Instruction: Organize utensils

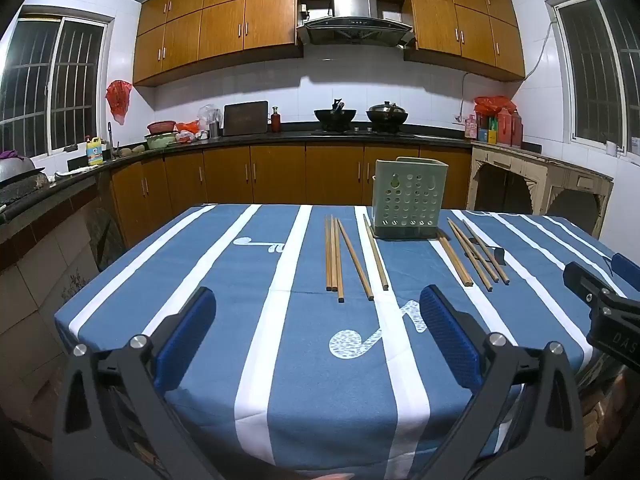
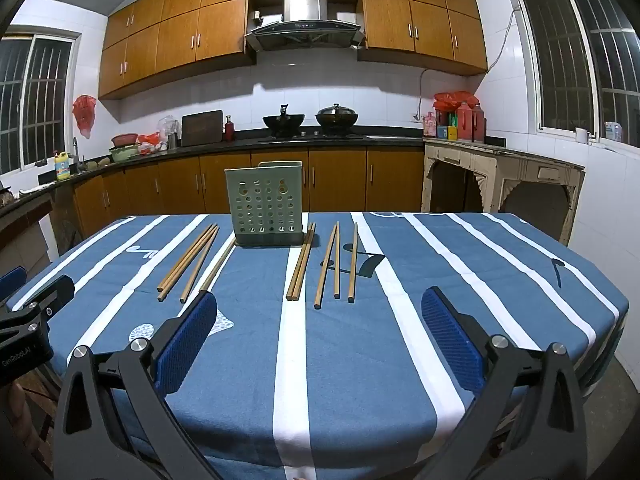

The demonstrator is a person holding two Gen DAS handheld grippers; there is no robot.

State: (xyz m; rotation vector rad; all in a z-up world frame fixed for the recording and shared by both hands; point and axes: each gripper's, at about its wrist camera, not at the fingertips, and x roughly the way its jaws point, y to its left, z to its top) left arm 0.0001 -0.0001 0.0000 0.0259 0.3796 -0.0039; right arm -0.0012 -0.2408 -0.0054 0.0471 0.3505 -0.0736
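Observation:
A pale green perforated utensil holder (image 1: 408,199) stands upright at the far side of the table; it also shows in the right wrist view (image 2: 265,203). Several wooden chopsticks lie flat on the cloth in two groups: one left of the holder (image 1: 340,258) (image 2: 188,261) and one right of it (image 1: 476,254) (image 2: 326,262). My left gripper (image 1: 318,330) is open and empty above the near table edge. My right gripper (image 2: 320,330) is open and empty, also near the front edge, well short of the chopsticks.
The table has a blue and white striped cloth (image 1: 280,272) (image 2: 480,264). The right gripper's body shows at the right edge of the left wrist view (image 1: 604,304). Kitchen counters, woks (image 2: 312,120) and cabinets stand beyond the table.

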